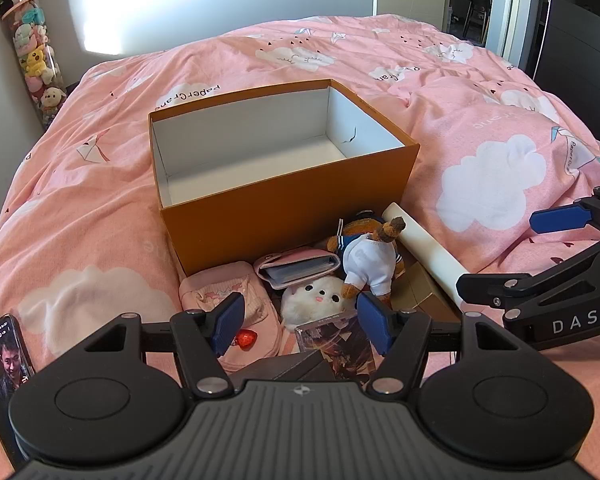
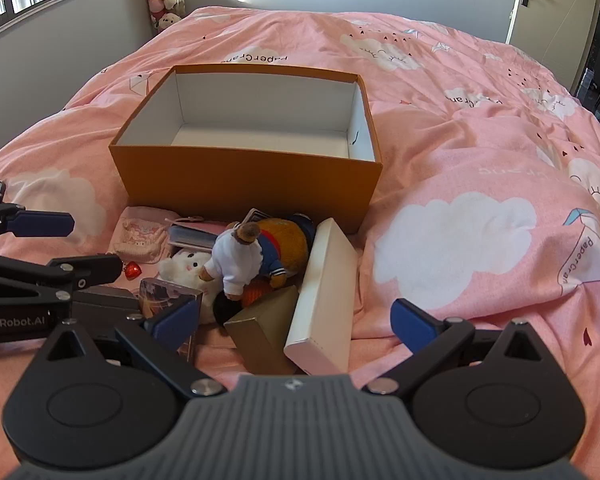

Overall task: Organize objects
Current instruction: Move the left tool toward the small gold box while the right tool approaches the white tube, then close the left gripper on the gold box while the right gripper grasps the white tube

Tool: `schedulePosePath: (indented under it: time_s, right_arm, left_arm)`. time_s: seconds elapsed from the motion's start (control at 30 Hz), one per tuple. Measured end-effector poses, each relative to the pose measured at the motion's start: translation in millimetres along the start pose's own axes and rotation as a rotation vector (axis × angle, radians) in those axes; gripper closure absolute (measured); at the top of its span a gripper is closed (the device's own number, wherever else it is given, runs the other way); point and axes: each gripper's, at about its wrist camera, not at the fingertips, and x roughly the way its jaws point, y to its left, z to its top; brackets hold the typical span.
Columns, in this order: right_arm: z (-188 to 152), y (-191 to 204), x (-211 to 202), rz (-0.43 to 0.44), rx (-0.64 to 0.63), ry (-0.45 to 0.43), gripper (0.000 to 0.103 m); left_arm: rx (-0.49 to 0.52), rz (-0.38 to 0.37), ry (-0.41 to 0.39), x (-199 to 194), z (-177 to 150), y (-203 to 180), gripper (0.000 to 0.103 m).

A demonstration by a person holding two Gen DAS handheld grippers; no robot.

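A bed (image 1: 100, 168) under a pink duvet printed with white clouds carries everything. At its centre sits an open orange box (image 1: 284, 208), white inside. Against the box's six o'clock side lies a heap: pink pouch (image 1: 236, 296), pink wallet (image 1: 296, 268), white plush (image 1: 316, 304), long white box (image 2: 324, 296). A phone (image 1: 4, 360) lies at eight o'clock.

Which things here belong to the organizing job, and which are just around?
Job: orange box, empty; bear in white shirt; white plush; long white box; pink wallet; red heart.

Around: phone; plush-toy tube; door.
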Motion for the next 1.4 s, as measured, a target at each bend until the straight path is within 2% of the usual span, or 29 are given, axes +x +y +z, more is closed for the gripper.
schedulePosePath:
  time_s: [0.33, 0.57, 0.7, 0.8, 0.97, 1.07, 1.13, 1.23, 1.4]
  right_arm:
    - [-2, 0, 1, 0.001, -0.001, 0.006, 0.001]
    - [1, -1, 6, 0.014, 0.005, 0.030, 0.004]
    - [4, -4, 16, 0.028, 0.010, 0.066, 0.016]
    - [9, -9, 26, 0.039, 0.015, 0.104, 0.026]
    - [18, -20, 39, 0.019, 0.020, 0.153, 0.051]
    - [22, -29, 45, 0.026, 0.034, 0.186, 0.063]
    - [22, -32, 50, 0.026, 0.039, 0.205, 0.067]
    - [20, -37, 56, 0.028, 0.052, 0.224, 0.067]
    - [21, -46, 62, 0.031, 0.074, 0.237, 0.067]
  left_arm:
    - [-0.004, -0.003, -0.001, 0, 0, 1, 0.027]
    - [-0.032, -0.041, 0.015, 6, 0, 9, 0.027]
    - [-0.016, -0.084, 0.028, 13, 7, 8, 0.027]
    - [-0.011, -0.161, 0.068, 23, 15, 7, 0.027]
    - [0.011, -0.290, 0.139, 44, 29, -2, 0.031]
    - [-0.007, -0.354, 0.190, 60, 35, -7, 0.033]
    - [-0.034, -0.390, 0.229, 72, 39, -9, 0.033]
    - [-0.058, -0.426, 0.292, 90, 43, -14, 0.033]
    - [-0.090, -0.440, 0.388, 117, 45, -24, 0.035]
